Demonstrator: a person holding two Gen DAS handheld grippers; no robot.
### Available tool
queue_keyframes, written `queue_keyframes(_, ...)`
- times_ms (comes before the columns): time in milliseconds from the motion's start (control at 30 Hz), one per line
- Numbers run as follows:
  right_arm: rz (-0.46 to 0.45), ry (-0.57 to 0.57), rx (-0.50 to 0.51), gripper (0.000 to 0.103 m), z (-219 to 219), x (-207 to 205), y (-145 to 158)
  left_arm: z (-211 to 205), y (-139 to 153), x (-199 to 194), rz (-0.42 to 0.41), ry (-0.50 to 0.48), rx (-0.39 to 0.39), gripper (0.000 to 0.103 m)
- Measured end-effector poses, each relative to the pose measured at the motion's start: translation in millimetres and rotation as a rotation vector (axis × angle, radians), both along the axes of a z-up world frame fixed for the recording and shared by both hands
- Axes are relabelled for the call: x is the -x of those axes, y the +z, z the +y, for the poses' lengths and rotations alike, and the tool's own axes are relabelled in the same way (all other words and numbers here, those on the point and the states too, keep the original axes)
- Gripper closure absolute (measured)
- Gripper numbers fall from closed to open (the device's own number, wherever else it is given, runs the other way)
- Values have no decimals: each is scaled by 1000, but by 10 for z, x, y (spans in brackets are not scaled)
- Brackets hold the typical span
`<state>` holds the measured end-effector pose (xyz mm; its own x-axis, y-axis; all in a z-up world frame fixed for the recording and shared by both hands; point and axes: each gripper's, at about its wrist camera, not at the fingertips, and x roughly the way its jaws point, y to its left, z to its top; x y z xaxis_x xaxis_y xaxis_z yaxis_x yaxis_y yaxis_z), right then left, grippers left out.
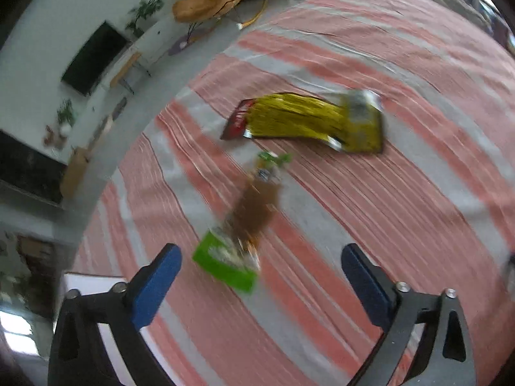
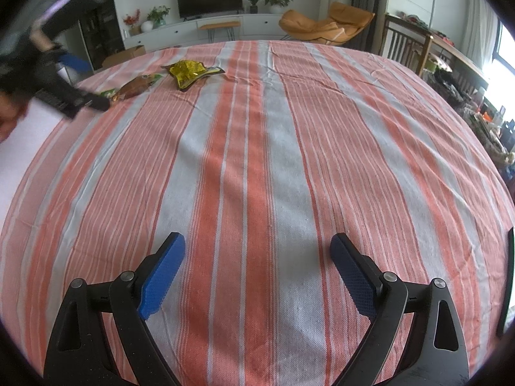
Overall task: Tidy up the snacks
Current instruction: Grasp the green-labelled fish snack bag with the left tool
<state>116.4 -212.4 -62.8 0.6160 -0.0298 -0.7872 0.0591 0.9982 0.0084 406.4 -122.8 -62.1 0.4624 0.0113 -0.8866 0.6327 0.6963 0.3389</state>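
A green and brown snack packet lies blurred on the striped cloth. Its green end shows between the wide-apart blue pads of my left gripper, which do not touch it. Beyond it rests a yellow foil packet on top of a red one. In the right wrist view both the brown packet and the yellow packet lie at the far left, with the blurred left gripper beside them. My right gripper hangs open over bare cloth, holding nothing.
The red and grey striped tablecloth covers a large table. A white surface borders its left edge. Wooden chairs and a cluttered table stand to the right, an orange lounge chair behind.
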Motion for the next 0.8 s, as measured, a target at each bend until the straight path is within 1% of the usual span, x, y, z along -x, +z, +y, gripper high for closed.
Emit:
queue_keyframes(100,0,0,-2,9,-1,1,0,72,-34,-321,36,88,104,10)
queue_keyframes(167,0,0,-2,8,3,-1,-2,98,-107,-475,68,134,174,10)
queue_keyframes(200,0,0,-1,8,1,1,0,105,-151,-526,84,146,196,12)
queue_keyframes(233,0,0,-1,8,4,0,-2,112,-210,-575,102,156,218,25)
queue_keyframes(267,0,0,-1,8,2,1,-1,118,-249,-598,116,161,230,36)
queue_keyframes(300,-1,0,-2,8,1,2,-1,131,-283,-604,139,172,267,55)
queue_keyframes(333,-1,0,-2,8,4,1,-2,184,-252,-603,136,191,326,61)
queue_keyframes(367,-1,0,-2,8,2,3,-1,244,-222,-576,130,217,360,63)
queue_keyframes(400,-1,0,-2,8,2,3,1,284,-201,-537,118,230,368,65)
queue_keyframes(433,-1,0,-2,8,3,2,0,342,-171,-461,105,252,375,66)
queue_keyframes(500,-1,0,-2,8,6,1,-2,545,-137,-227,95,346,406,67)
queue_keyframes(533,-1,0,-2,8,1,3,0,671,-139,-46,98,395,424,67)
queue_keyframes(600,-1,0,-3,8,1,4,1,862,-150,320,115,448,465,67)
queue_keyframes(700,-1,0,-3,8,2,3,0,1097,-149,934,140,473,518,66)
queue_keyframes(767,-1,0,-3,8,3,3,0,1221,-164,1173,141,495,547,59)
queue_keyframes(800,-1,0,-3,8,1,5,1,1278,-200,1253,146,503,562,45)
